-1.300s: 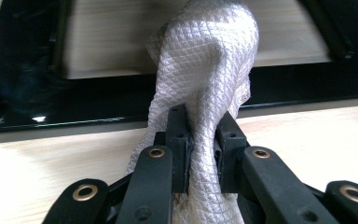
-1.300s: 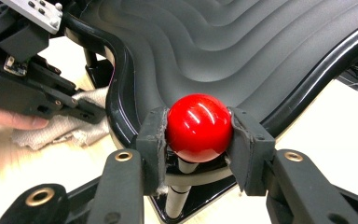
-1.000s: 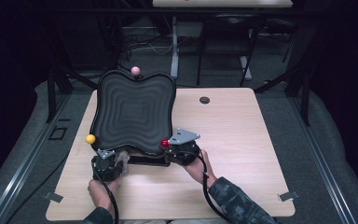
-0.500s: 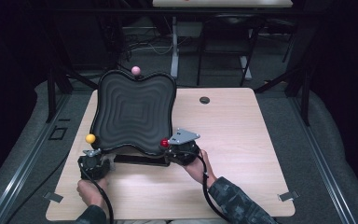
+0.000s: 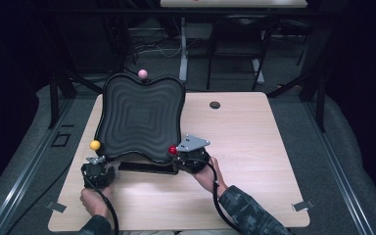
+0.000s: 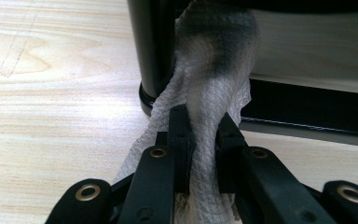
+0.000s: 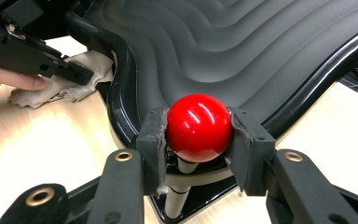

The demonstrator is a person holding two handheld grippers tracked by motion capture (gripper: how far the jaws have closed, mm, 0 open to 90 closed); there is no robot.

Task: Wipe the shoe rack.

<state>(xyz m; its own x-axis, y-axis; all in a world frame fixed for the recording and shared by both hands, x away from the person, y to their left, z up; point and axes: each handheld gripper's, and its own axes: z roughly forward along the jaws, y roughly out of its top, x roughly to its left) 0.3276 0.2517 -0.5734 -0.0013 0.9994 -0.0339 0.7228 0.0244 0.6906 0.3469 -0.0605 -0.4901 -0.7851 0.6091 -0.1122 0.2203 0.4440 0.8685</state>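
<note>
Both forearms come in from the near edge of the counter (image 5: 254, 147), each hand low and wrapped round its tool. The right gripper (image 5: 186, 155) sits at the near right corner of the black rippled tray (image 5: 142, 115), which stands tilted on its stand, far edge raised. Its jaws are closed snugly on the red ball (image 7: 199, 127) (a knob on a pale stem at the tray's rim), one pad on each side. The right hand (image 5: 206, 171) rests behind it, the camouflage sleeve (image 5: 245, 210) trailing toward the counter edge.

The left gripper (image 5: 97, 172) lies just beside the tray's near left corner, below the yellow ball (image 5: 95, 145). Its jaws are nearly closed, pinching a white paper towel (image 6: 209, 93) between them; the towel stretches up from the jaws against the underside of the tray's dark rim. From the right gripper's camera the same towel (image 7: 60, 81) shows bunched on the wood beside the left hand's fingers (image 7: 9, 81).

A pink ball (image 5: 142, 74) tops the tray's far edge. The towel's upper end is lost in shadow under the rim, so where it ends cannot be told. The stand beneath the tray is mostly hidden.
</note>
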